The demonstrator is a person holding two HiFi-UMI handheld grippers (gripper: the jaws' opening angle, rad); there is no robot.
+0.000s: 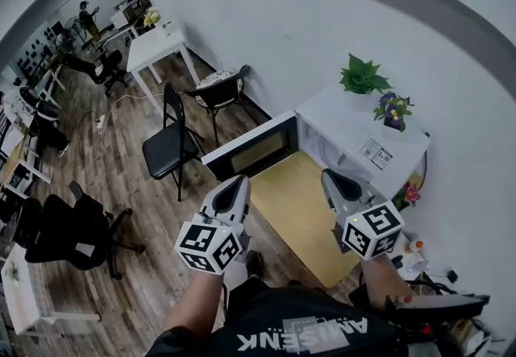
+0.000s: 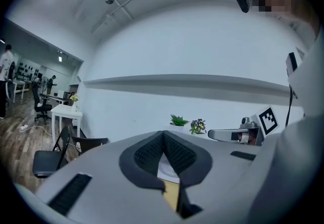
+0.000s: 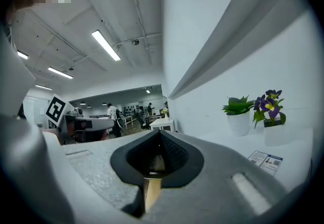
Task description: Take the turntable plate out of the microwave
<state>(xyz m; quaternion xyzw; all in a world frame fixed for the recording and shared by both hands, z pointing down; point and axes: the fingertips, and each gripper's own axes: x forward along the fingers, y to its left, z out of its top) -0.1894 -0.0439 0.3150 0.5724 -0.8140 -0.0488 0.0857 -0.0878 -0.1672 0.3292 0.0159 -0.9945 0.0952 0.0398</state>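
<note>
microwave (image 1: 322,146) inside hidden, bg people (image 1: 85,18) too small, card (image 1: 376,154) txt unreadable

We can read only one piece of print: white capitals on the person's dark shirt (image 1: 305,337), upside down in the head view, roughly "AMSENK", though the first letters are uncertain. The card (image 1: 376,155) on the white surface (image 1: 339,118) carries print too small to read. The left cube (image 1: 208,245) and right cube (image 1: 372,228) bear black-and-white square code markers.
</note>
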